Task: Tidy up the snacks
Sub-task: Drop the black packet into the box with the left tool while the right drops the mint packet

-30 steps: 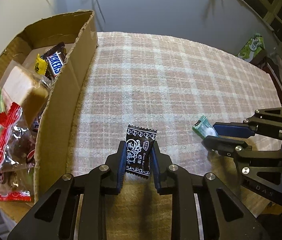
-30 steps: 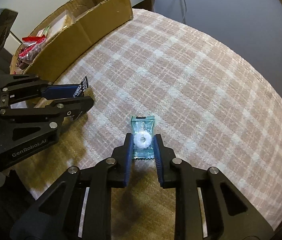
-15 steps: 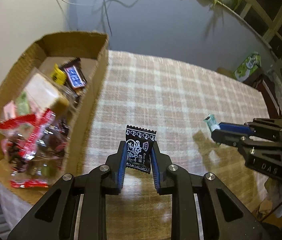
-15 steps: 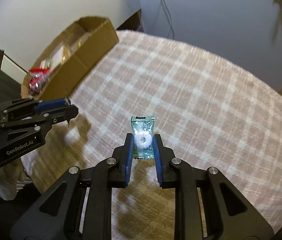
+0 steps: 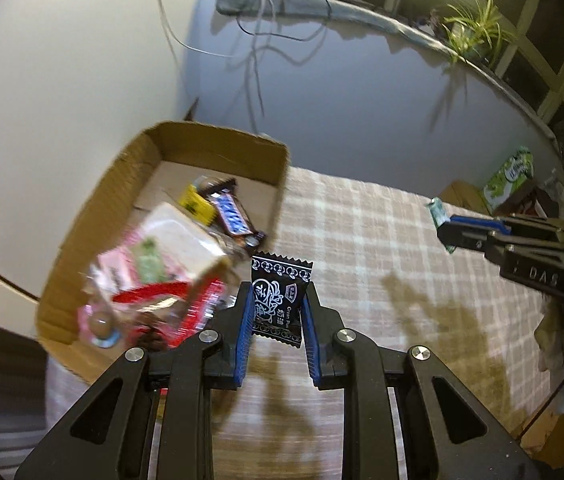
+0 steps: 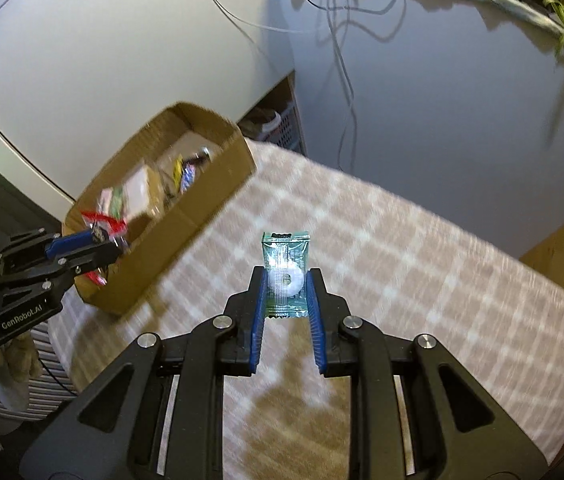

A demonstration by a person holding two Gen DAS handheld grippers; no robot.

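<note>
Nearest to us in the left wrist view, the left gripper is closed on a black candy packet with white lettering, its blue pads pressing the wrapper's two sides so that the packet stands upright between them. In the right wrist view we see the right gripper pinching a green mint packet in the same way, a white ring-shaped sweet showing through the clear wrapper. Both packets are held up in the air above the surface, which is covered with a pink and cream checked cloth. Just beyond the left gripper and to its left stands the cardboard box, open at the top, at the edge of the surface. In it we make out a red and clear bag of sweets at the near end, a pale wrapped block behind it, then a blue-labelled chocolate bar and a small yellow packet toward the far end. The black packet hangs close to the box's long right wall. Farther back, a grey wall rises behind the surface with loose cables hanging down it, and a green plant sits on a ledge above.
</note>
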